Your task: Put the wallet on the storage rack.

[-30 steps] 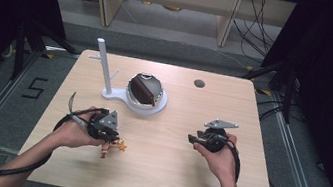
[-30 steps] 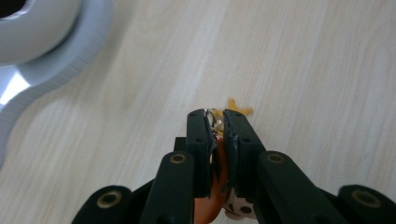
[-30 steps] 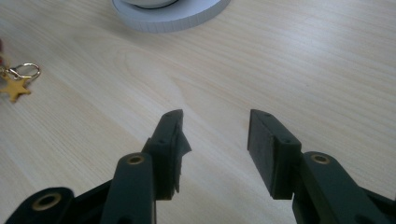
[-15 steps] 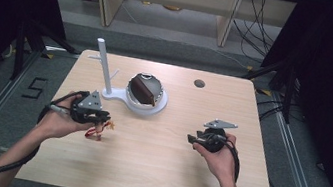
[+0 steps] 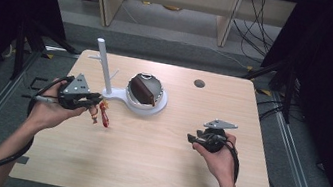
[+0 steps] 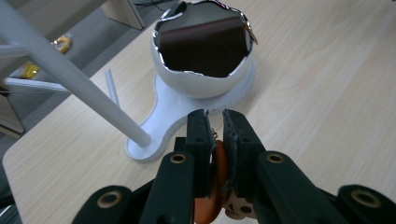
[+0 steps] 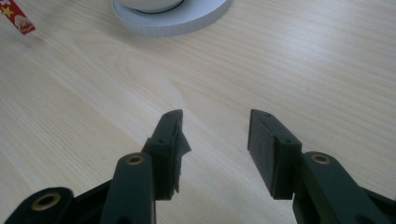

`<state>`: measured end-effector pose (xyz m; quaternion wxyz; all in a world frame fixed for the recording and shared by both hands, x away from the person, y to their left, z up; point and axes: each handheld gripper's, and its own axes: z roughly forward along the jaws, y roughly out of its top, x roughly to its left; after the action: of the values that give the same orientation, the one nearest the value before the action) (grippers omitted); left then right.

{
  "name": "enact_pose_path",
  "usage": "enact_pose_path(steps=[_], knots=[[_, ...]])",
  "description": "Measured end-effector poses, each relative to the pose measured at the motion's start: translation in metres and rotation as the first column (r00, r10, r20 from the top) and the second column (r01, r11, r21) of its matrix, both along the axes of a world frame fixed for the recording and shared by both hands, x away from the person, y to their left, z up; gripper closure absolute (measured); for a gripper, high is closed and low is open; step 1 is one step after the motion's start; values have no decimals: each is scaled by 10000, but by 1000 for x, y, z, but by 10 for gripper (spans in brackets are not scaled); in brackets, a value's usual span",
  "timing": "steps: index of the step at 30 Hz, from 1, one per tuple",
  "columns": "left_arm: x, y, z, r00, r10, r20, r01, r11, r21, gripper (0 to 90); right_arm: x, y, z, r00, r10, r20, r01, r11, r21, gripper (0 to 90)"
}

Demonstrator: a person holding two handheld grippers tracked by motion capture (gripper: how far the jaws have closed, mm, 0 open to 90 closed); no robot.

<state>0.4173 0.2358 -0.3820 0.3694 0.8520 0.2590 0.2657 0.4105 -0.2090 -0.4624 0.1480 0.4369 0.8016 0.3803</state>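
Two tools: you hold one black two-jaw tool in each hand over the pale wooden desk [image 5: 152, 167].
Left tool [image 5: 94, 100]: its jaws are clamped together on a small red and orange toy figure [image 5: 102, 113]; in the left gripper view the orange part [image 6: 217, 163] sits pinched between the jaws.
Figure: it hangs below your left tool's tips, close over the desk; whether it touches the wood cannot be told.
Ahead of left tool: the white plastic stand [image 6: 184, 109] with its upright white pole [image 6: 70, 77], just beyond the jaw tips.
On the stand: a shiny silver bowl-shaped holder with a dark brown inside [image 6: 203, 46], facing your left tool.
Right tool [image 7: 215, 135]: jaws stand apart, holding nothing, low over bare desk.
Far ahead of right tool: the stand's round white base [image 7: 187, 21].
Between the tools: well apart, bare wood.
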Motion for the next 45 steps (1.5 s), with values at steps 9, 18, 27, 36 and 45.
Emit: enact_pose_path(steps=[9,18,27,36,45], knots=[[5,8,11,9944,742,751,-715,9967,-384,805,0,-1,0,10000,-32,73,32,10000,-15,561],[13,14,16,9866,1135,1168,-1032,9905,-908,806,-1,0,0,9999,-52,144,52,10000,15,561],[21,23,22,9750,1673,1463,-1531,9828,-1036,806,-1,2,0,9999,-132,8,132,9998,146,560],[32,32,27,9628,2085,1717,-1913,9752,-1112,806,-2,2,0,9999,-131,2,131,9998,151,560],[45,34,29,9478,2500,1981,-2351,9672,-959,806,-2,2,0,10000,-97,8,97,9998,154,560]])
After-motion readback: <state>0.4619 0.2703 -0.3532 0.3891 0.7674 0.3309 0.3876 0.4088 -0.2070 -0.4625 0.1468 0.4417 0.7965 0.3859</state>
